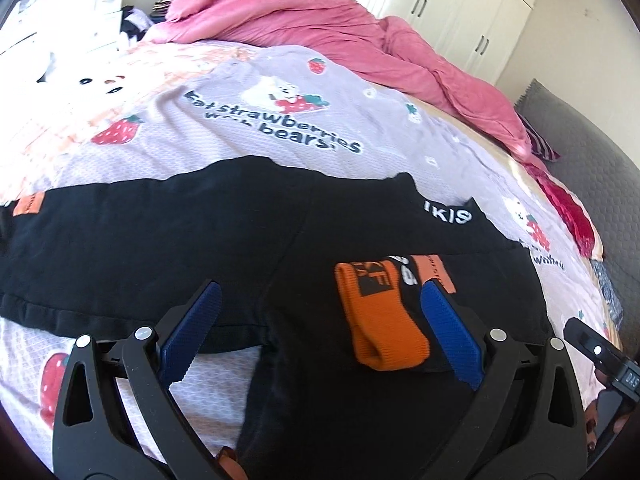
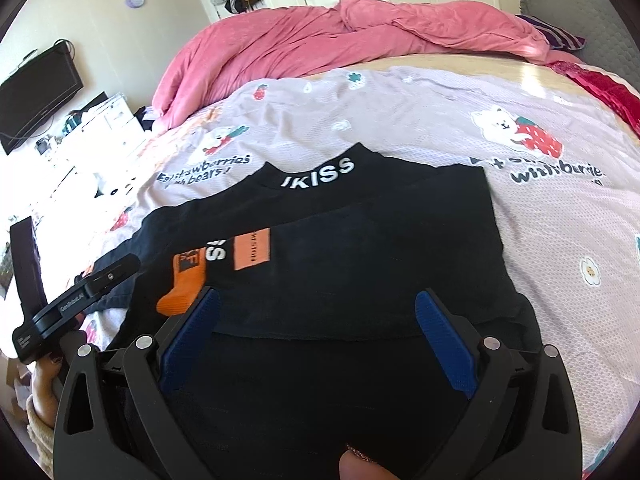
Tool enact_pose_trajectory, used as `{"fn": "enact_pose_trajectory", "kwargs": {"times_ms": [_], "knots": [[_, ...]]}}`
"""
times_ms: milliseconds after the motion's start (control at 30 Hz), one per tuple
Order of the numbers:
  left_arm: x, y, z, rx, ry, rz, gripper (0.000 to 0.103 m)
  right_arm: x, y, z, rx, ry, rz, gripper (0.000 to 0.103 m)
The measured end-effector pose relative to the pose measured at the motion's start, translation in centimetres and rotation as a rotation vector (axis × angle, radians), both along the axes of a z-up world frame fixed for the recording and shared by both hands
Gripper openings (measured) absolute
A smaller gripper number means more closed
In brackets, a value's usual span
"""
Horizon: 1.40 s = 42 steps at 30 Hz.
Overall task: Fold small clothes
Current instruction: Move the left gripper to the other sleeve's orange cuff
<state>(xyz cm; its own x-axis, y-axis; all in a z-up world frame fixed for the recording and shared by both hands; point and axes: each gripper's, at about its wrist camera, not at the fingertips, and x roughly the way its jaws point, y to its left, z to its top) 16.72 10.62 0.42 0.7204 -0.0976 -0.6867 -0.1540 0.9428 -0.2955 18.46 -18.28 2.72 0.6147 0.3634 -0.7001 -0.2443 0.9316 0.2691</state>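
Both grippers hang above the bed with nothing in them. The left gripper (image 1: 318,320) has its blue pads spread wide, and the right gripper (image 2: 318,326) shows the same gape, with only cloth lying below and none pinched between.

The task's thing, a black top (image 2: 360,248) with white lettering on the collar (image 2: 320,170), lies flat on the strawberry-and-bear bedsheet (image 2: 500,128), near the edge closest to the person. One sleeve is already crossed over the body, its orange cuff (image 1: 380,316) resting on the chest just beside the left gripper's right pad. The other sleeve (image 1: 100,224) runs out straight to the left in the left wrist view, so the fold looks about halfway along.

Here is the worry. The folded sleeve sits loose on top, and that cuff is close enough to the pad that a careless swing could hook it and drag the fold open. If the left gripper goes for the outstretched sleeve and bites through to the sheet as well, the sheet comes up too and the whole garment shifts. Black on black makes layers hard to read, and the hem near the right gripper may be doubled, though the view is too dark to be sure; a grab there could take one layer and leave a crooked fold. The pink duvet (image 2: 320,40) is heaped well apart at the far side, no threat.
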Motion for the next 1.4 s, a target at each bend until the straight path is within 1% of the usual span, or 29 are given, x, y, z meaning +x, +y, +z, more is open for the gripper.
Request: {"fn": "enact_pose_trajectory", "kwargs": {"times_ms": [167,333,467,633,800,933,1167,1400], "knots": [[-0.6,1.6,0.0,-0.006,-0.005,0.055,0.093,0.0,1.6,0.5,-0.002,-0.014,0.040,0.098],[-1.3,3.7,0.0,-0.012,-0.019,0.137,0.093,-0.2,3.6,1.3,-0.017,-0.045,0.090,0.098],[-2.0,5.3,-0.1,-0.058,-0.029,0.184,0.093,-0.1,5.0,1.5,-0.028,-0.064,0.113,0.098],[-2.9,7.0,0.3,-0.076,-0.062,0.253,0.094,-0.1,6.7,1.7,-0.023,-0.075,0.140,0.098],[-3.7,8.4,0.7,-0.080,-0.091,0.323,0.094,-0.1,8.7,1.9,-0.033,-0.088,0.185,0.098],[-4.3,9.1,1.1,-0.057,-0.113,0.373,0.094,-0.2,10.1,2.1,-0.039,-0.096,0.216,0.098],[-5.6,10.8,1.6,-0.057,-0.150,0.470,0.094,0.0,12.4,2.1,-0.044,-0.093,0.268,0.098],[-7.0,12.8,1.2,-0.118,-0.169,0.556,0.094,-0.1,14.7,1.8,-0.056,-0.094,0.314,0.098]]}}
